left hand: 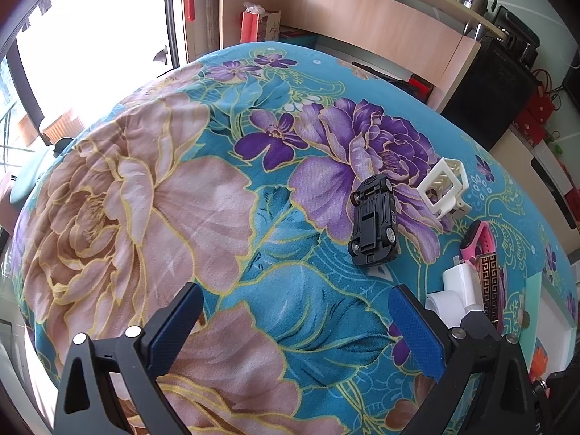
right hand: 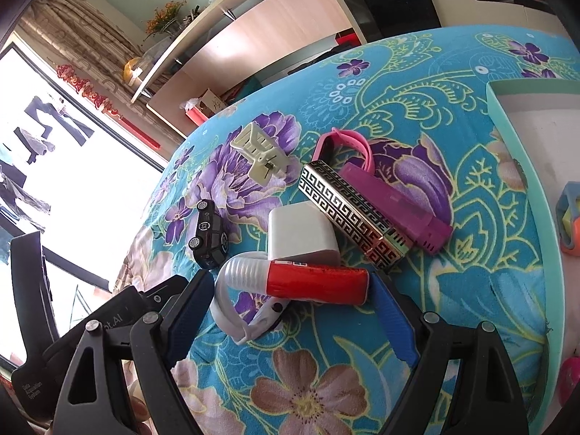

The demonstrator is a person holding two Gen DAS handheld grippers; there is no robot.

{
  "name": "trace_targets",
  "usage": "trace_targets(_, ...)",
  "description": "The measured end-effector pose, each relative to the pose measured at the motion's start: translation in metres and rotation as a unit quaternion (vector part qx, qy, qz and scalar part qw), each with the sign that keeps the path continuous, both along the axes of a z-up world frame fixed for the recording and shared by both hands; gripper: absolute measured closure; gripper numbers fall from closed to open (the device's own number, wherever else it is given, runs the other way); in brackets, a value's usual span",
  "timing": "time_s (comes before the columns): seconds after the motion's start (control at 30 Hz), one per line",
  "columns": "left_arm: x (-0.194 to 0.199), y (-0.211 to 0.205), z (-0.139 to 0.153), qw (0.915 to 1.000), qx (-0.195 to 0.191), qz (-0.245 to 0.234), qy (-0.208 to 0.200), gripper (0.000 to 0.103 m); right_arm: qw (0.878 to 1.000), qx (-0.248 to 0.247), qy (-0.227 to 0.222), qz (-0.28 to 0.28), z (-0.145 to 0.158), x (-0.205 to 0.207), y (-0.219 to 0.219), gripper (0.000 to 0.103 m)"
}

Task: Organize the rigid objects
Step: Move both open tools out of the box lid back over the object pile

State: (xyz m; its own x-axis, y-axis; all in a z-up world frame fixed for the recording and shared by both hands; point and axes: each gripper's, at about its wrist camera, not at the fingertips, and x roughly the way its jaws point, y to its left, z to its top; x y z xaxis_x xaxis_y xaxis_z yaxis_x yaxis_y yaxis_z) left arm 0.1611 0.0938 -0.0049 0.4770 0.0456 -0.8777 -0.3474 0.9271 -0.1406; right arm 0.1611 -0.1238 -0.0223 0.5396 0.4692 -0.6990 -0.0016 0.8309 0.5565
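Note:
Small objects lie on a floral cloth. In the right wrist view my right gripper is open around a red tube with a clear ribbed cap; the tube lies across its gap, and I cannot tell whether the pads touch it. Beyond it are a white charger block, a gold patterned box, a purple case, a pink watch band, a cream hair claw and a black toy car. My left gripper is open and empty, short of the toy car and hair claw.
A mint-rimmed white tray at the right holds an orange and blue piece. A white loop strap lies under the tube. Wooden shelves and a window stand behind the table.

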Motion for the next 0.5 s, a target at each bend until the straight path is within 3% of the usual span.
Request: trace_targets(0.5, 0.0007, -0.0049, 0.0023, 0.9999, 0.01, -0.008, -0.001, 0.0, 1.0, 0.005, -0.003, -0.01, 0.0021, -0.0028, -0.0042, 0.021)
